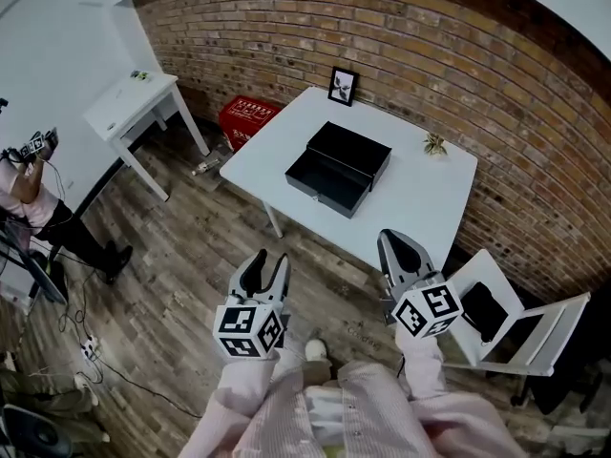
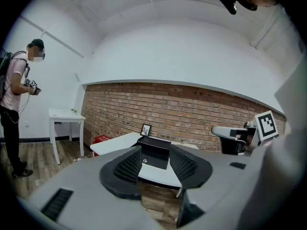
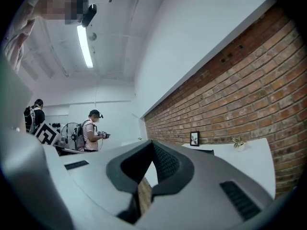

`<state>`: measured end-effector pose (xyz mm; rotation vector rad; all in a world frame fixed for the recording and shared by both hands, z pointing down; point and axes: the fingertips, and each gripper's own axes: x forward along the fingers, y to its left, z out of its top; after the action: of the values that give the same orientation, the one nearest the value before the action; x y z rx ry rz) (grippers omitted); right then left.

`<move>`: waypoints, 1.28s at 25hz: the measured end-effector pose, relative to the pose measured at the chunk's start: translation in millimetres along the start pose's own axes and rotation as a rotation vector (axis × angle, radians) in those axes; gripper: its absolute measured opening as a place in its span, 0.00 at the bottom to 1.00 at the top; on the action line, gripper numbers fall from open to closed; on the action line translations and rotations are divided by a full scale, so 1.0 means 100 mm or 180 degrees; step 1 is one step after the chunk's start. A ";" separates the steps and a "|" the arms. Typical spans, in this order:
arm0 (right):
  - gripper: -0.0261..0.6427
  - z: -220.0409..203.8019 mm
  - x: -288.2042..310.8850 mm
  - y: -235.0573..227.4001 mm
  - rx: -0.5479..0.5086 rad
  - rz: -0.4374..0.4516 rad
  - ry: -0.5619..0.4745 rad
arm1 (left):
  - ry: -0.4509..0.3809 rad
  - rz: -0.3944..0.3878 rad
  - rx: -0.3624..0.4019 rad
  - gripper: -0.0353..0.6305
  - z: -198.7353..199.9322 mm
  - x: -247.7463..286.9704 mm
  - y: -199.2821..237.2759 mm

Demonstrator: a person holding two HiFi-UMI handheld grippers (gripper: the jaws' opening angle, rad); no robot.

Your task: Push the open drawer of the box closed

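A black box (image 1: 351,153) sits on the white table (image 1: 420,194), and its drawer (image 1: 327,182) stands pulled out toward me. Both grippers hang low over the wood floor, well short of the table. My left gripper (image 1: 264,273) is open and empty; in the left gripper view the box (image 2: 154,150) shows through the gap between the jaws of that gripper (image 2: 156,169). My right gripper (image 1: 401,253) holds nothing, and in the right gripper view its jaws (image 3: 146,176) stand almost together, with only a thin slit between them. A corner of the box (image 3: 204,151) shows beyond them.
A framed picture (image 1: 343,86) and a small plant (image 1: 435,144) stand at the table's far edge by the brick wall. A red crate (image 1: 248,117) and a small white side table (image 1: 129,103) are to the left. A white chair (image 1: 506,327) stands close on my right. A person (image 1: 29,194) stands far left.
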<state>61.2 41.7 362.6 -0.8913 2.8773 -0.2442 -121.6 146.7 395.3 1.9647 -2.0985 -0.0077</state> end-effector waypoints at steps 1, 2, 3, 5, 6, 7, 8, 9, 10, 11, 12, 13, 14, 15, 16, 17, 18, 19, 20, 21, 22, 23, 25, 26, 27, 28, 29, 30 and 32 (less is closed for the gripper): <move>0.04 0.00 0.07 -0.02 -0.0016 -0.0021 0.0002 | 0.0010 -0.0016 -0.0008 0.31 0.01 0.07 0.05; 0.04 0.00 0.13 -0.05 -0.0032 -0.0043 0.0009 | 0.0021 -0.0033 -0.0017 0.31 0.02 0.14 0.09; 0.04 -0.01 0.19 -0.07 -0.0033 -0.0068 0.0013 | 0.0034 -0.0054 -0.0026 0.30 0.01 0.20 0.13; 0.04 -0.01 0.28 -0.13 0.0004 -0.0121 -0.0005 | 0.0067 -0.0112 -0.0042 0.29 0.01 0.34 0.20; 0.04 -0.02 0.33 -0.16 0.0011 -0.0146 -0.0014 | 0.0089 -0.0143 -0.0045 0.29 0.00 0.40 0.23; 0.04 -0.02 0.37 -0.17 0.0002 -0.0170 -0.0019 | 0.0111 -0.0174 -0.0045 0.29 0.00 0.46 0.25; 0.04 -0.01 0.42 -0.19 -0.0009 -0.0195 -0.0021 | 0.0131 -0.0202 -0.0042 0.29 0.00 0.52 0.28; 0.04 0.00 0.46 -0.20 -0.0018 -0.0218 -0.0023 | 0.0148 -0.0226 -0.0038 0.29 0.00 0.57 0.31; 0.04 0.00 0.51 -0.20 -0.0027 -0.0237 -0.0024 | 0.0161 -0.0248 -0.0033 0.29 0.00 0.61 0.33; 0.04 0.00 0.55 -0.22 -0.0036 -0.0252 -0.0021 | 0.0174 -0.0268 -0.0026 0.29 0.00 0.66 0.35; 0.04 -0.02 0.58 -0.24 -0.0044 -0.0264 -0.0014 | 0.0190 -0.0288 -0.0019 0.29 -0.01 0.71 0.37; 0.04 -0.04 0.61 -0.25 -0.0047 -0.0276 -0.0003 | 0.0209 -0.0306 -0.0015 0.29 -0.02 0.75 0.39; 0.04 -0.06 0.63 -0.27 -0.0046 -0.0287 0.0014 | 0.0231 -0.0319 -0.0015 0.29 -0.04 0.78 0.40; 0.04 -0.09 0.65 -0.28 -0.0041 -0.0297 0.0034 | 0.0253 -0.0330 -0.0019 0.29 -0.05 0.81 0.41; 0.04 -0.11 0.67 -0.28 -0.0032 -0.0306 0.0054 | 0.0272 -0.0340 -0.0023 0.29 -0.07 0.84 0.43; 0.04 -0.13 0.69 -0.29 -0.0022 -0.0315 0.0070 | 0.0291 -0.0348 -0.0027 0.29 -0.08 0.87 0.44; 0.04 -0.14 0.71 -0.30 -0.0014 -0.0320 0.0083 | 0.0310 -0.0355 -0.0029 0.29 -0.10 0.90 0.45; 0.04 -0.16 0.73 -0.31 -0.0006 -0.0324 0.0092 | 0.0331 -0.0359 -0.0032 0.29 -0.11 0.93 0.46; 0.04 -0.17 0.75 -0.32 0.0005 -0.0328 0.0101 | 0.0353 -0.0362 -0.0035 0.29 -0.12 0.97 0.47; 0.04 -0.19 0.77 -0.34 0.0019 -0.0332 0.0111 | 0.0375 -0.0366 -0.0038 0.29 -0.14 1.00 0.47; 0.04 -0.21 0.79 -0.36 0.0033 -0.0337 0.0124 | 0.0395 -0.0370 -0.0041 0.29 -0.16 1.04 0.47; 0.04 -0.23 0.81 -0.38 0.0043 -0.0339 0.0139 | 0.0413 -0.0375 -0.0045 0.29 -0.18 1.07 0.47; 0.04 -0.27 0.86 -0.44 0.0060 -0.0342 0.0168 | 0.0443 -0.0385 -0.0059 0.29 -0.21 1.15 0.48; 0.04 -0.29 0.90 -0.48 0.0071 -0.0343 0.0179 | 0.0459 -0.0389 -0.0066 0.29 -0.22 1.20 0.48; 0.04 -0.31 0.94 -0.52 0.0083 -0.0345 0.0190 | 0.0480 -0.0390 -0.0072 0.29 -0.24 1.25 0.49; 0.04 -0.34 0.99 -0.56 0.0090 -0.0346 0.0204 | 0.0511 -0.0391 -0.0074 0.29 -0.26 1.31 0.50; 0.04 -0.36 1.04 -0.61 0.0093 -0.0344 0.0222 | 0.0552 -0.0396 -0.0073 0.29 -0.29 1.37 0.51; 0.04 -0.37 1.10 -0.65 0.0091 -0.0339 0.0245 | 0.0600 -0.0403 -0.0068 0.29 -0.32 1.43 0.52; 0.04 -0.42 1.23 -0.74 0.0088 -0.0327 0.0289 | 0.0699 -0.0419 -0.0066 0.29 -0.38 1.58 0.54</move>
<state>-5.0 -83.7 409.2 -1.0510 2.9058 -0.3419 -174.2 3.1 471.9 1.9886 -1.8230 0.1531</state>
